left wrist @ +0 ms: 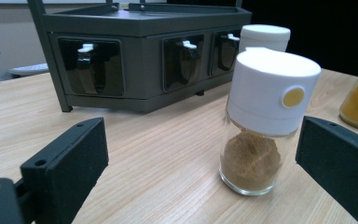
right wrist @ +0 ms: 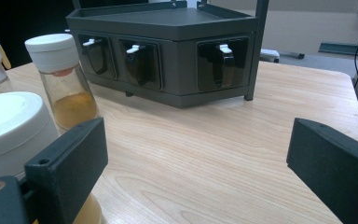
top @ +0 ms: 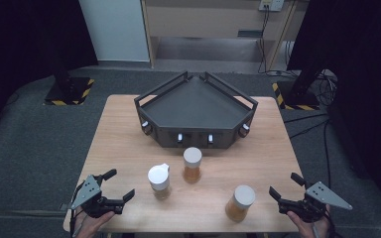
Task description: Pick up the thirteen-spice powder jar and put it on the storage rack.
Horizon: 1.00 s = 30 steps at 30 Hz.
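Wooden table (top: 258, 163) carries three spice jars and a dark corner rack (top: 196, 111) set at its far side; the rack shows four recessed slots with white-tipped handles along its front, seen in both gripper views.

Left gripper (top: 116, 184) sits at the near left corner of the table, held by a hand (top: 92, 224); jaws stand wide apart and grasp nothing. Nearest to it is the jar with the flip-top white cap (top: 159, 181); in the left gripper view this jar (left wrist: 263, 121) stands upright ahead of the jaws, nearer the right-hand one, apart from both; brown powder fills its lower part.

Right gripper (top: 285, 186) sits at the near right corner, held by a hand (top: 308, 229); jaws likewise released, nothing between them. The wide-lidded jar of amber contents (top: 240, 203) stands just beside it; in the right gripper view this jar (right wrist: 9, 126) is partly behind the left-hand jaw; contact cannot be told.

A third jar (top: 192, 164) stands upright nearer the rack, between the other two.
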Tool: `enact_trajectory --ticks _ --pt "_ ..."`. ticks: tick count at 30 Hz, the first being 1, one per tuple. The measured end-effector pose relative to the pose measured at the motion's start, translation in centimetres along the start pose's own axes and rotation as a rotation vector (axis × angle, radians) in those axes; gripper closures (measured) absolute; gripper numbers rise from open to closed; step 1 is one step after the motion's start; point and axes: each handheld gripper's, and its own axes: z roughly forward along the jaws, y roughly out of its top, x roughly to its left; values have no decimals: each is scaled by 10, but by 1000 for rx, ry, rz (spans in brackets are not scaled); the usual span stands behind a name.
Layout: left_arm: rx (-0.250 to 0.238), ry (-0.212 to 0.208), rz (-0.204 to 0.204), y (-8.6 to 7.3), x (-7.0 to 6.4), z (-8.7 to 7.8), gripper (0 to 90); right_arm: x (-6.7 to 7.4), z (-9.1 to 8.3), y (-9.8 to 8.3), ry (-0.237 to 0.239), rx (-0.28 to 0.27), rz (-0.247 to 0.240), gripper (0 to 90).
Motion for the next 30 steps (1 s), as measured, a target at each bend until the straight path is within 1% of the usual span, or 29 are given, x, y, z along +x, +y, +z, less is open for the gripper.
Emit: enact_trajectory --ticks 1,3,4,7,9,11,12,13,14,16,17,21,23,25,27,30 --pt "0 0 0 0 0 0 11 0 0 0 0 0 0 54" --pt "0 -2 -6 7 3 -2 10 -1 2 1 5 17 7 55" --pt "-1 -4 -12 9 4 -3 10 -1 2 1 4 18 7 55" --pt "-4 -5 -12 18 5 -6 9 -1 1 1 1 12 6 56" --pt "-8 -12 -15 24 6 -7 7 -1 1 1 -2 15 10 56" --pt "-2 -12 -6 32 5 -8 6 -1 1 1 -2 14 12 56" --pt "-2 -12 -6 32 5 -8 5 -1 1 1 -3 13 12 56" --pt "-3 -15 -4 36 5 -8 5 -1 1 1 -3 13 11 56" --pt "4 -19 -4 42 4 -8 5 -1 1 1 -2 13 11 56" --pt "6 -30 -5 48 3 -8 4 -1 1 1 -2 14 9 56" --pt "6 -30 -5 48 3 -8 4 -1 1 1 -1 13 9 56" --pt "27 -46 0 58 2 -6 3 -1 1 1 -1 16 7 56" --pt "26 -59 -9 60 2 -4 3 -1 1 1 -1 16 8 56" --pt "24 -65 -18 60 1 -1 3 -2 2 1 3 19 11 57" --pt "31 -70 -11 61 -2 2 3 -2 2 1 2 18 12 58" --pt "37 -93 -12 63 -4 9 3 -2 1 1 2 17 13 60"
